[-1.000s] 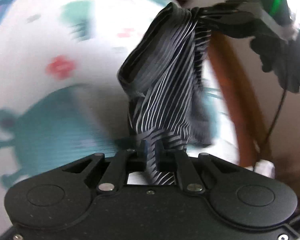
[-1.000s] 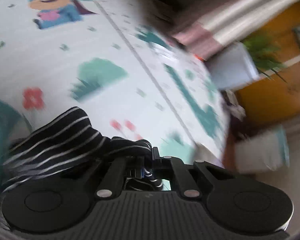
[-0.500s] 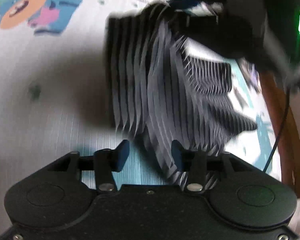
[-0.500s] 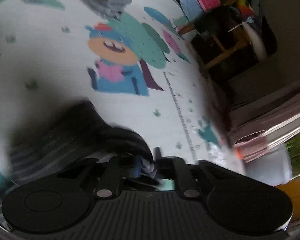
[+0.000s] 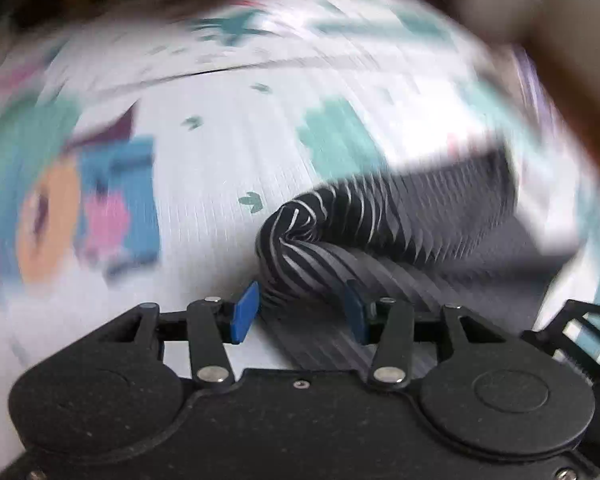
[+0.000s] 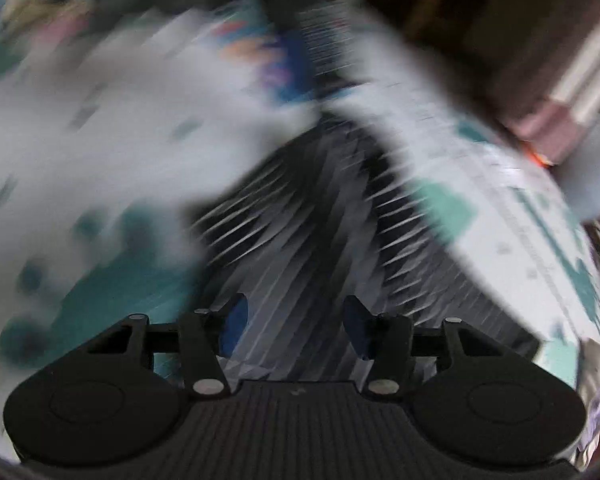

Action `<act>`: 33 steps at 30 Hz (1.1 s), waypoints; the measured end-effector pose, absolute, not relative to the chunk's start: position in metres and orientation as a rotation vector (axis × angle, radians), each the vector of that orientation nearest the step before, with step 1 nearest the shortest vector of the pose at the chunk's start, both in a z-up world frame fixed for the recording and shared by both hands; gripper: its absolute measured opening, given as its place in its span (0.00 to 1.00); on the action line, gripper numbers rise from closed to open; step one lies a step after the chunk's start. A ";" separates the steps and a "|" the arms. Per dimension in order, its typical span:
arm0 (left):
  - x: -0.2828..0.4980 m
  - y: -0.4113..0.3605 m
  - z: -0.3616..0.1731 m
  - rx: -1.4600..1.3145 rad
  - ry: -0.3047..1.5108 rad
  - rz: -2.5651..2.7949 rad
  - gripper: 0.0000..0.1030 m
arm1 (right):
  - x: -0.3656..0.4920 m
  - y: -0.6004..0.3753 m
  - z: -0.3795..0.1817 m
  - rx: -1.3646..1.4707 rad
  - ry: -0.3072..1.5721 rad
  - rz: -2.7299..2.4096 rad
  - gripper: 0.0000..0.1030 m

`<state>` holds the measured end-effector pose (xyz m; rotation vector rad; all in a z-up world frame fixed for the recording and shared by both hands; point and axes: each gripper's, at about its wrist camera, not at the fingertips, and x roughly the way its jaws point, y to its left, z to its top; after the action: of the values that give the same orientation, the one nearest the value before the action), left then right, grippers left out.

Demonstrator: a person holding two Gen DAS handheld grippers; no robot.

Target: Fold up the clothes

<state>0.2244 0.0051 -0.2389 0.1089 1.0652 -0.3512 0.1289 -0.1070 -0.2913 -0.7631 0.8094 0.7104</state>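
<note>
White cartoon-printed play mat (image 5: 228, 184), blurred striped curtain (image 6: 572, 80) beyond
</note>
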 end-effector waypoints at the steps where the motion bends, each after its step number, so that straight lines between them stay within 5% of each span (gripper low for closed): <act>1: 0.230 0.002 -0.238 0.190 1.078 -0.390 0.44 | 0.121 -0.104 -0.298 -0.768 0.820 0.717 0.50; 6: 0.255 -0.009 -0.239 0.567 1.122 -0.577 0.44 | 0.116 -0.082 -0.316 -0.803 0.797 0.715 0.50; 11: 0.265 -0.005 -0.268 0.538 1.127 -0.693 0.44 | 0.136 -0.086 -0.317 -0.668 0.839 0.687 0.52; 18: 0.284 0.010 -0.299 0.338 1.107 -0.725 0.45 | 0.158 -0.121 -0.313 -0.401 0.962 0.631 0.28; 19: 0.286 0.014 -0.298 0.309 1.104 -0.737 0.40 | 0.158 -0.121 -0.313 -0.413 0.967 0.637 0.25; 20: 0.289 0.018 -0.298 0.279 1.101 -0.749 0.19 | 0.159 -0.121 -0.312 -0.412 0.977 0.638 0.24; 22: 0.288 0.019 -0.295 0.261 1.109 -0.778 0.12 | 0.160 -0.123 -0.311 -0.381 1.006 0.638 0.17; 33: 0.203 0.071 -0.247 -0.017 1.351 -0.948 0.07 | 0.108 -0.115 -0.269 -0.473 1.197 1.032 0.10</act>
<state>0.2025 0.0706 -0.2467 -0.0172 1.3506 -0.9480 0.1084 -0.1146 -0.2687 -0.4733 1.1968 1.0322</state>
